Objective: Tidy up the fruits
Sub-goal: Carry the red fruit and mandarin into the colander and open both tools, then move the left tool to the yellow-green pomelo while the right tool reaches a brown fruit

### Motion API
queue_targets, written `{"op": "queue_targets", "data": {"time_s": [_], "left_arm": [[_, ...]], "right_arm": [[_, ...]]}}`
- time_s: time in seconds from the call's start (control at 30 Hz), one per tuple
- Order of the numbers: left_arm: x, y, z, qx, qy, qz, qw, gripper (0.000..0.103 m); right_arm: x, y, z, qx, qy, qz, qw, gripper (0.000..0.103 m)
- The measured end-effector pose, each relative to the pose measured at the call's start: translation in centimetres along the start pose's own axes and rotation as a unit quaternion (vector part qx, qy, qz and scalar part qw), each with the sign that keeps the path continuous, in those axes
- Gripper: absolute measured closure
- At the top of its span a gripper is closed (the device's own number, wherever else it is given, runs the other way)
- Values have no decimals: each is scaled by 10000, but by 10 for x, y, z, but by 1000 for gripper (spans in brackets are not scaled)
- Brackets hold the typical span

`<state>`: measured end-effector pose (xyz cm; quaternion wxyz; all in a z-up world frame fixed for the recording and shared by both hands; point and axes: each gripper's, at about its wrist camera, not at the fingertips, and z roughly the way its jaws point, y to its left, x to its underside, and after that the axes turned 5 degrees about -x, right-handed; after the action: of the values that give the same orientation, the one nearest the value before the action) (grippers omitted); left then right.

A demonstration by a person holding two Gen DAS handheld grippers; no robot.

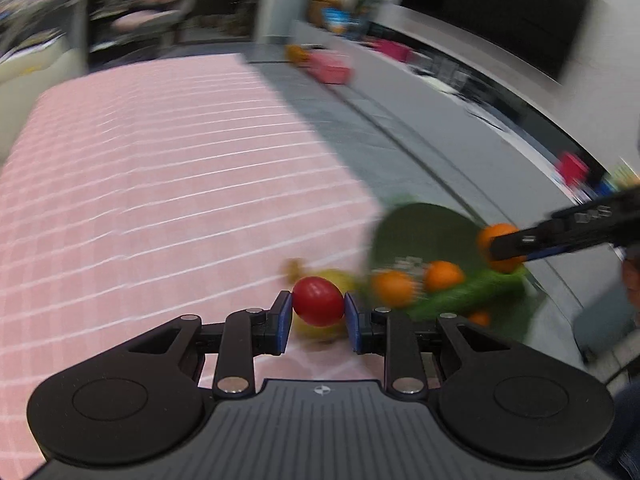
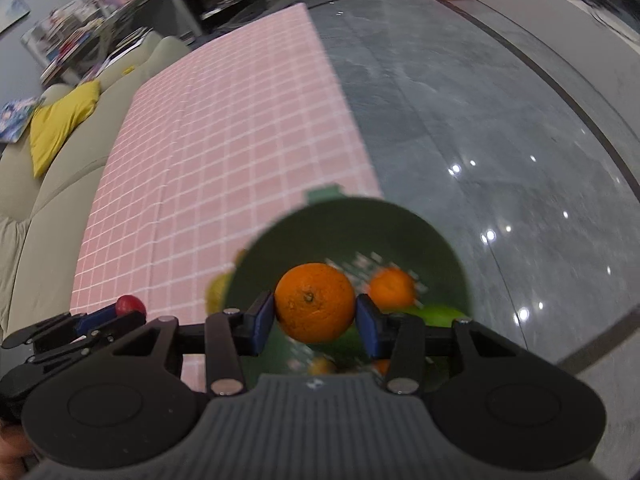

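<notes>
My left gripper [image 1: 318,316] is shut on a red fruit [image 1: 318,301] and holds it above the pink checked table [image 1: 160,168], left of the green bowl [image 1: 424,228]. A yellow fruit [image 1: 340,278] lies on the cloth under it. My right gripper [image 2: 315,316] is shut on an orange [image 2: 315,302] above the green bowl [image 2: 348,232]. The bowl holds other oranges [image 2: 390,288] and a green fruit [image 2: 440,314]. The right gripper also shows in the left wrist view [image 1: 505,249], over the bowl's right rim. The left gripper shows at the right wrist view's left edge [image 2: 120,312].
The bowl sits at the right edge of the table, partly over the grey tiled floor [image 2: 480,120]. A beige sofa with a yellow cushion [image 2: 60,120] runs along the table's left side. Pink boxes [image 1: 330,66] lie on the floor far off.
</notes>
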<state>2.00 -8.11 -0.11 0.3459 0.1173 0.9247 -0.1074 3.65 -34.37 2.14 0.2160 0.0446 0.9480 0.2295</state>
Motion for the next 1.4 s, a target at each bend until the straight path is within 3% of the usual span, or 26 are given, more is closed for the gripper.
{"op": "queue_targets", "data": {"time_s": [0.13,0.27,0.5,0.63,0.73,0.8,1.1,1.4], "left_arm": [[-5,-55,12,253,104,646,9975,72],[-2,-88,31,271,349,981,9942,72],[4,-103,53,158,739,1160,9904,72],[9,-104,66,48,990,1252,9872,70],[10,-103,65,34,1025,1183,9877,50],[12,-102,61,50,992,1157,9883,48],[7,-80,35,166,668,878,9938,47],[12,-28,14,-30,505,311,9982,48]], "right_arm": [[15,-25,-12,-37,-21,268,9996,61],[24,-34,-11,-94,34,343,9994,61],[28,-38,10,-62,346,241,9991,61],[32,-39,22,-59,636,108,9979,61],[34,-36,27,-36,743,42,9972,60],[35,-35,27,-34,745,45,9972,60],[35,-38,17,-139,558,216,9981,60],[35,-28,18,-121,562,70,9983,60]]}}
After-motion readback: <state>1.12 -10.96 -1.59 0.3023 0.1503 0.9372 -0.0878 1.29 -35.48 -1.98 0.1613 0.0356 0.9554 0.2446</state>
